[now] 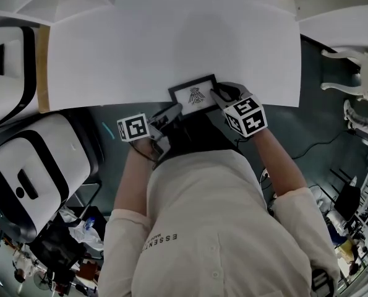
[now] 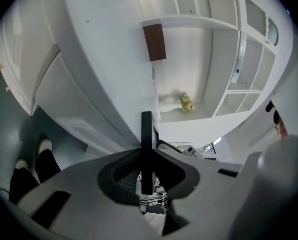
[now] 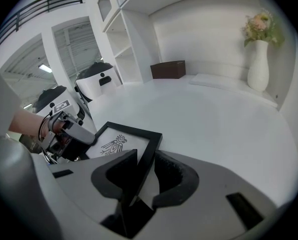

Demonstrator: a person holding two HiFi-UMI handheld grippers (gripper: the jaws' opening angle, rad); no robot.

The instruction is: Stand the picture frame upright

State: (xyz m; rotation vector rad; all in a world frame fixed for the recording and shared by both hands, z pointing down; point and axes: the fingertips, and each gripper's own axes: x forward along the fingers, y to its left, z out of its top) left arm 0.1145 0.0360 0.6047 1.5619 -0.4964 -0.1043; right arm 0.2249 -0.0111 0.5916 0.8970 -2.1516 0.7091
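The black picture frame (image 1: pixel 195 94), with a bird drawing behind its glass, lies tilted at the near edge of the white table (image 1: pixel 171 42). My left gripper (image 1: pixel 174 110) is at its lower left corner. In the left gripper view the frame's thin black edge (image 2: pixel 146 134) stands upright between the pads, and the left gripper (image 2: pixel 146 169) is shut on it. My right gripper (image 1: pixel 218 94) holds the frame's right side. In the right gripper view the frame (image 3: pixel 119 144) runs slantwise through the right gripper (image 3: pixel 141 171), which is shut on its border.
Two white-and-black machines (image 1: pixel 23 166) stand on the floor to the left of the table. A white vase with flowers (image 3: pixel 258 59) and a brown box (image 3: pixel 168 69) sit at the table's far side. A white chair (image 1: pixel 357 73) is at the right.
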